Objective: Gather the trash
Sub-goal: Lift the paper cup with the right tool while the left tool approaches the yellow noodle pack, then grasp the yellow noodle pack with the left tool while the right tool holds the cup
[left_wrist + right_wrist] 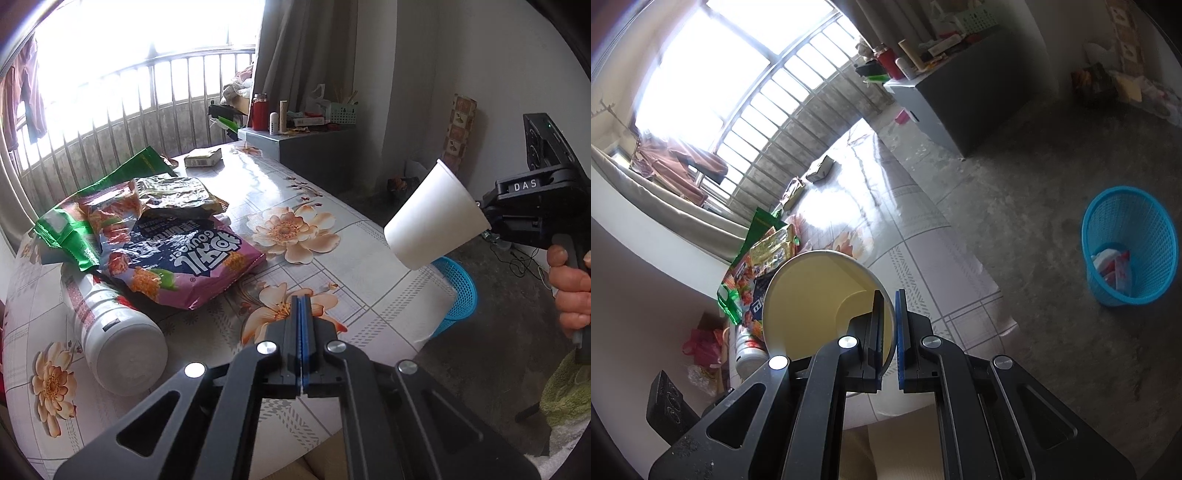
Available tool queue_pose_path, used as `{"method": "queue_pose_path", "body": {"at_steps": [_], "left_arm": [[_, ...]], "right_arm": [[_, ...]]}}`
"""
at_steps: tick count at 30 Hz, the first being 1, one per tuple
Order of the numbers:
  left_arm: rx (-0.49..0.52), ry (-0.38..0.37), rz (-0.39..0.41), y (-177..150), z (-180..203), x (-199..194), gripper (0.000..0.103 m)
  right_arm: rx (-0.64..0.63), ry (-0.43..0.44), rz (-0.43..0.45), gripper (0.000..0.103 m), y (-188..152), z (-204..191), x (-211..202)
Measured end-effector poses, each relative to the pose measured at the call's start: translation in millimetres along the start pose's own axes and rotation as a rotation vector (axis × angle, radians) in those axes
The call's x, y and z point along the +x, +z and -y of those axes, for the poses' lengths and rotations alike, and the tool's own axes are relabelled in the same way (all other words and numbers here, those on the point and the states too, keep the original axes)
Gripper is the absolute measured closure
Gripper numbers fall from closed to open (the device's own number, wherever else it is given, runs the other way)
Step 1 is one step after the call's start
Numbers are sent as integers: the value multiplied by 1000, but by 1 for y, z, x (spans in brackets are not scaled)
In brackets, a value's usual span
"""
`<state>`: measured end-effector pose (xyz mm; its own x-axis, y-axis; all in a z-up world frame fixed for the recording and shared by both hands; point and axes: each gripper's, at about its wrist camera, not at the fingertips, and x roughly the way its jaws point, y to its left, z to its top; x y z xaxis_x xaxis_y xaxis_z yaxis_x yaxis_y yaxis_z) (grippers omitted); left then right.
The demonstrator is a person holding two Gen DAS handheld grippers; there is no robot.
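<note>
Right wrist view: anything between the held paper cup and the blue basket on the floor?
Nothing stands there: only the flowered table's edge and bare grey floor separate the paper cup from the blue basket.

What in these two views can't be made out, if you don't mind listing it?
- Blue basket, left wrist view: mostly hidden behind the table edge; contents unseen.
- Basket contents, right wrist view: too small to identify.
- White bottle, right wrist view: mostly hidden by the paper cup and right gripper.
- Outside the window: blown out by glare.
</note>
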<state>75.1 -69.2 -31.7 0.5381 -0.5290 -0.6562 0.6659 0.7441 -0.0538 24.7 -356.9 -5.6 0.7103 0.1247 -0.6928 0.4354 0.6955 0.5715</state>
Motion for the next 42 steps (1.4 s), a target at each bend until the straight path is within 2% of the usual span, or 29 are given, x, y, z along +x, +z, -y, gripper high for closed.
{"method": "queue_pose_path", "body": {"at_steps": [2,4,5,6,8,9,11,13,15,19,22,25,26,29,32,35,37,38,42], "left_arm": [[-29,-13,7,10,-10,-7,102],[-40,6,18,26,-22,-16,96],[-51,23,31,35,-31,-21,84],[-71,36,46,45,-41,-26,68],[-122,69,58,67,-65,-32,50],[-149,87,51,79,-78,-31,46],[-203,83,17,99,-104,-24,42],[-220,112,-30,118,-122,-9,42],[-182,133,-74,133,-131,10,42],[-141,124,-165,152,-143,44,42],[-71,172,-252,156,-146,77,42],[10,255,-340,148,-148,107,42],[31,278,-358,145,-150,114,42],[71,331,-378,138,-154,125,52],[57,329,-375,134,-161,125,66],[48,329,-362,135,-163,124,73],[51,336,-352,136,-164,121,85],[51,332,-350,136,-164,120,95],[66,332,-331,136,-164,115,103]], "right_arm": [[-1,1,-4,99,1,-1,1],[2,9,-11,99,2,-3,2],[6,15,-15,99,3,-4,3],[7,22,-18,99,5,-4,4],[7,28,-20,99,7,-8,6],[7,33,-21,99,8,-10,8],[9,45,-25,99,10,-14,11],[7,53,-28,99,11,-18,15],[6,59,-33,99,12,-21,18],[6,61,-38,99,15,-23,21],[16,63,-38,99,17,-20,23],[24,64,-40,99,19,-18,24],[26,64,-40,99,20,-18,24],[29,62,-40,98,21,-17,24],[36,61,-39,98,23,-16,25],[43,60,-43,98,24,-15,28],[46,61,-46,98,24,-14,29],[46,62,-47,98,24,-15,30],[45,62,-50,98,22,-17,30]]}}
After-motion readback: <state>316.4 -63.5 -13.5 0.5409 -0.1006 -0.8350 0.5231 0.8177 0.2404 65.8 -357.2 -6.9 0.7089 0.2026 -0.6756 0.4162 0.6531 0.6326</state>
